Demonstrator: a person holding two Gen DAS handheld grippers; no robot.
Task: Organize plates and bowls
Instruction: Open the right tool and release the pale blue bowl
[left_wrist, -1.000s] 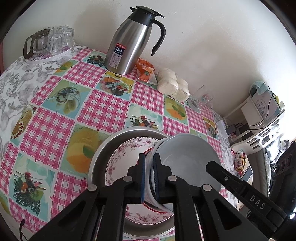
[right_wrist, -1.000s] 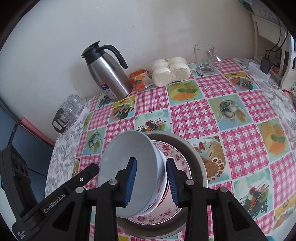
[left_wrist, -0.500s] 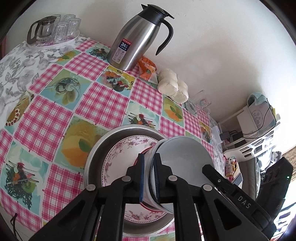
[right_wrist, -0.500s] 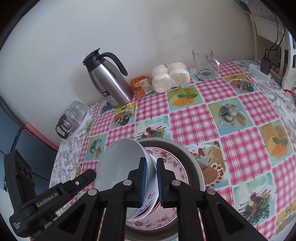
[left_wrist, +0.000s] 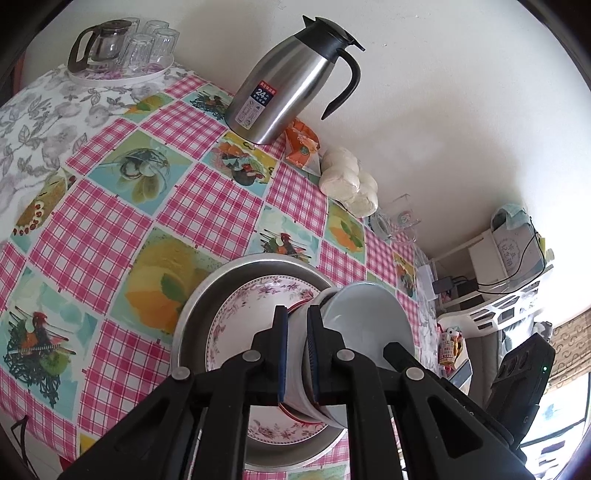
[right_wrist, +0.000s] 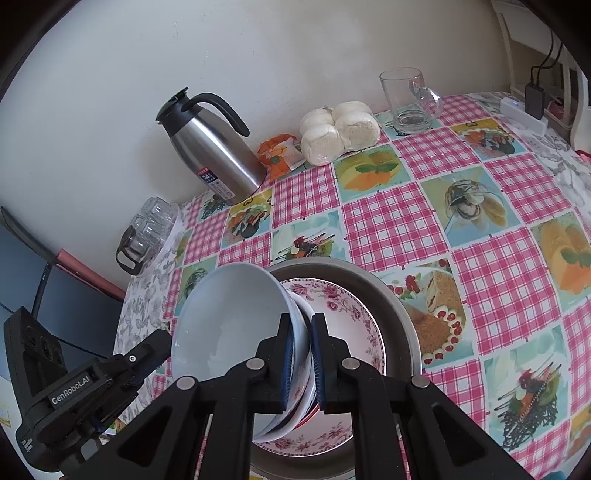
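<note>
A stack of white bowls (left_wrist: 354, 325) is held tilted on edge above a floral pink plate (left_wrist: 243, 317) that lies in a metal basin (left_wrist: 199, 295). My left gripper (left_wrist: 296, 321) is shut on the stack's rim. My right gripper (right_wrist: 303, 332) is shut on the rim of the same stack of bowls (right_wrist: 229, 317) from the opposite side. The floral plate (right_wrist: 343, 314) and basin (right_wrist: 399, 306) show behind it in the right wrist view. The bowls' number is hard to tell; a red-rimmed one shows at the bottom.
A steel thermos jug (left_wrist: 291, 81), an orange snack packet (left_wrist: 301, 144), wrapped buns (left_wrist: 349, 181) and a glass mug (right_wrist: 408, 99) stand along the wall. A tray of glasses (left_wrist: 122, 48) sits at the far left corner. A white shelf unit (left_wrist: 509, 280) stands past the table's right edge.
My right gripper closed from open onto the bowl stack's rim. The stack has risen and tilted more on edge above the plate; the left gripper stayed shut on it.
</note>
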